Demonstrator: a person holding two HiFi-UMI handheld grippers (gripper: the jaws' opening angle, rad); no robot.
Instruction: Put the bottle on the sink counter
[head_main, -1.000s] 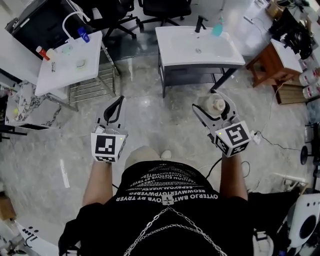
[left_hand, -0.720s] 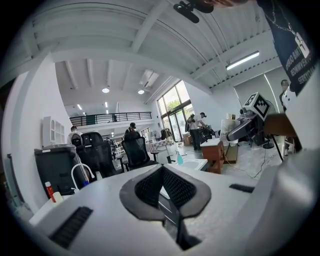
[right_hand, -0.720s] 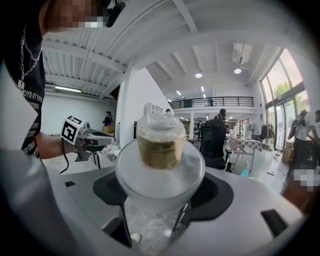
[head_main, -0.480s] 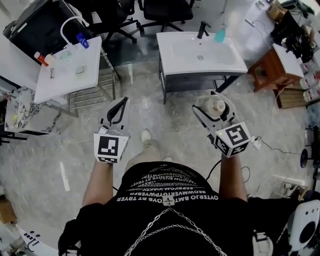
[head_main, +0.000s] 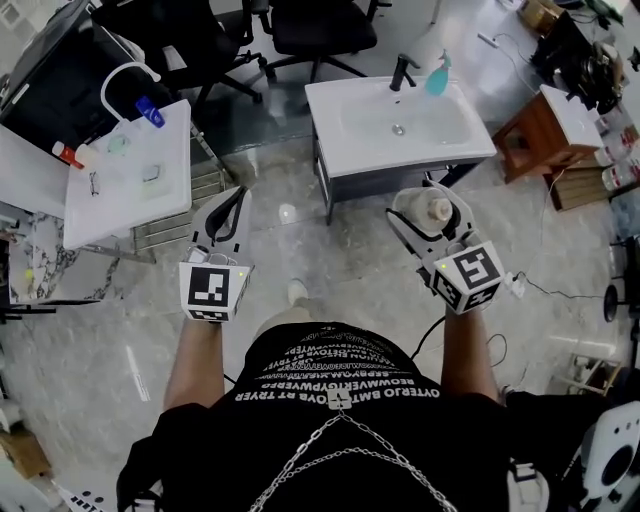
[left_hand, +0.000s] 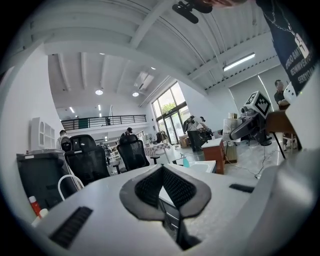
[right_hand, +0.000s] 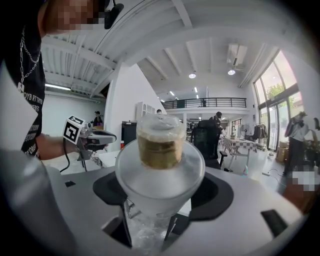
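A frosted clear bottle with a pale cap over a gold neck stands upright between the jaws of my right gripper, which is shut on its body. The gripper holds it at waist height over the floor, short of the white sink counter. That counter has a basin, a black faucet and a teal soap bottle at its back edge. My left gripper hangs to the left, shut with nothing in it. In the left gripper view its ribbed pads meet.
A white side table at the left carries small bottles and a white hose loop. Black office chairs stand behind the sink. A wooden stool sits right of the counter. A cable runs over the marble floor.
The person has stepped forward: the sink counter and side table sit nearer and lower in the head view. Both grippers keep their pose, the bottle still in the right one.
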